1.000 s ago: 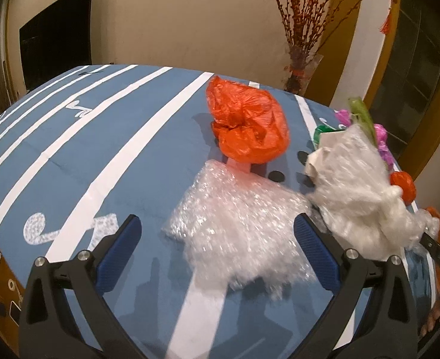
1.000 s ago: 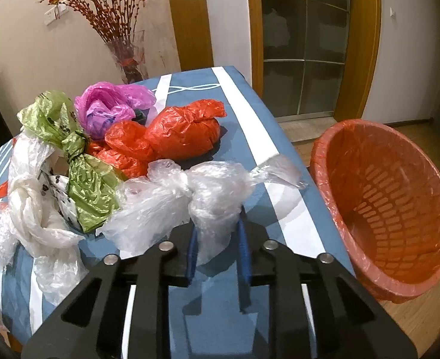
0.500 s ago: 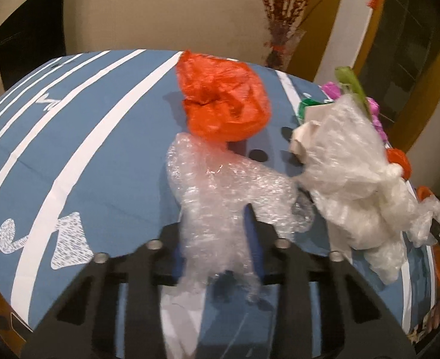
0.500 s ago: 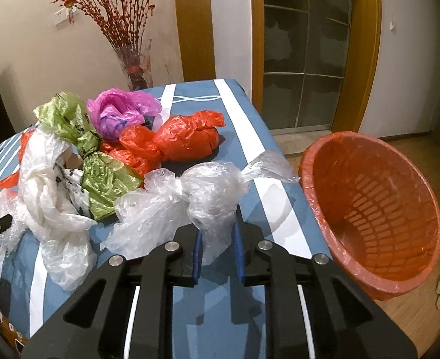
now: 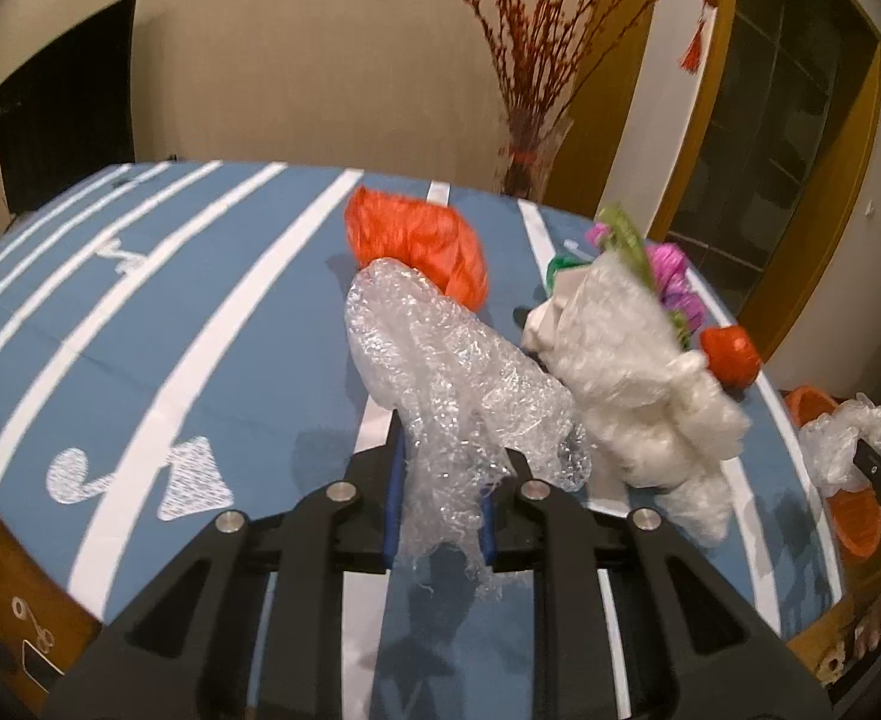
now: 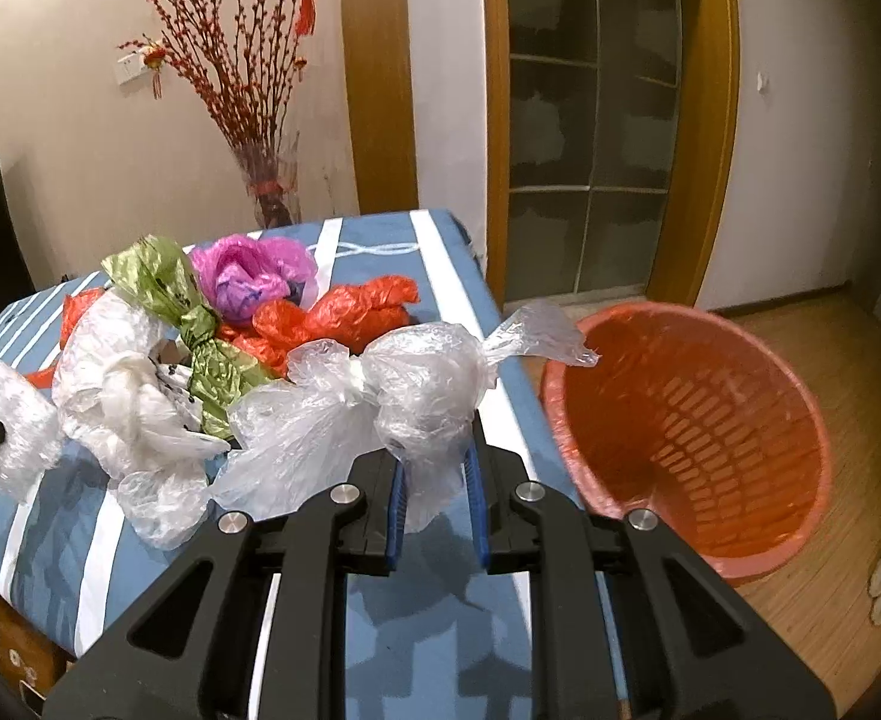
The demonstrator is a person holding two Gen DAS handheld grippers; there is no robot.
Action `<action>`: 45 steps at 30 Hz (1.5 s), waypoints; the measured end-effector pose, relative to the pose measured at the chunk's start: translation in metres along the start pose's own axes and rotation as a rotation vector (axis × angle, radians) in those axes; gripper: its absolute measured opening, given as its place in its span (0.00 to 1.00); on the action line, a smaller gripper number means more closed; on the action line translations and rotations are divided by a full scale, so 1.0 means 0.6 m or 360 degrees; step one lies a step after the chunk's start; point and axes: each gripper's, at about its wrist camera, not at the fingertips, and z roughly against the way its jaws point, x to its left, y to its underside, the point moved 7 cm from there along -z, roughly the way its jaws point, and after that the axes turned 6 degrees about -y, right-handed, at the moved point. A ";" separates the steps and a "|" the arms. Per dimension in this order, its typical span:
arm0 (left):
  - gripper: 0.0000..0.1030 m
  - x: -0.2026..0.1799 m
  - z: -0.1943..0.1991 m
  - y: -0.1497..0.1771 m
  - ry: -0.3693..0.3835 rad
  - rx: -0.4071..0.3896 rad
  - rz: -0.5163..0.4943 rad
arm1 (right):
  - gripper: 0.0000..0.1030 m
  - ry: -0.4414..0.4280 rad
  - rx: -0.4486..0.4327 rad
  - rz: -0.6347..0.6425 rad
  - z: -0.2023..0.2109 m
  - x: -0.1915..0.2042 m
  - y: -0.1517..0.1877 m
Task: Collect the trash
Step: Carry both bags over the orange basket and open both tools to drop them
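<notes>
Bubble wrap (image 5: 440, 372) is clamped between the blue pads of the left gripper (image 5: 438, 501), its jaws drawn narrow around the crumpled lower end; the upper part of the sheet rises above the blue-and-white striped tablecloth (image 5: 158, 300), and whether any of it touches the cloth cannot be told. In the right wrist view the same wrap (image 6: 11, 420) is seen near the left edge of the cloth, by a black fingertip. Just behind the wrap, toward the far edge, an orange bag (image 5: 416, 240) is laid on the cloth. Beside the wrap, on its right, a knotted white bag (image 5: 638, 372) is heaped, with a green bag (image 6: 194, 324), a pink bag (image 6: 248, 276) and a red-orange bag (image 6: 344, 318) bunched behind it near the far right corner.

A clear plastic bag (image 6: 380, 402) is pinched by the right gripper (image 6: 437, 498), jaws narrow on its lower fold; the bag is held up off the cloth close to the right edge, one twisted tail pointing toward the orange basket (image 6: 710, 420). The basket is seen on the wooden floor (image 6: 860, 360) just beside the right edge, tilted with its mouth facing the table, and lined with thin orange film. A vase of red twigs (image 6: 266, 180) is seen beyond the far edge, against the wall.
</notes>
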 end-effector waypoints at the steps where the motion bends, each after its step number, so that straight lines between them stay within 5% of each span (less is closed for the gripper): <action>1: 0.20 -0.003 0.012 -0.005 0.0004 -0.0025 -0.0002 | 0.16 0.0005 -0.0015 0.0003 0.006 -0.003 -0.001; 9: 0.20 -0.054 0.079 -0.045 0.0101 -0.0158 -0.0008 | 0.16 0.0058 -0.0101 -0.0057 0.043 -0.046 -0.013; 15: 0.20 -0.172 0.091 -0.061 0.0302 -0.0186 -0.0137 | 0.16 0.0155 -0.0176 -0.0123 0.067 -0.100 -0.026; 27: 0.20 -0.485 0.055 -0.028 0.0758 -0.0019 -0.0457 | 0.16 0.0377 -0.0237 -0.0315 0.083 -0.236 -0.035; 37: 0.20 -0.652 0.007 0.015 0.0897 0.0094 -0.0656 | 0.16 0.0496 -0.0231 -0.0452 0.067 -0.319 -0.031; 45: 0.22 -0.716 -0.030 0.052 0.0937 0.0148 -0.0755 | 0.17 0.0526 -0.0170 -0.0502 0.041 -0.354 -0.017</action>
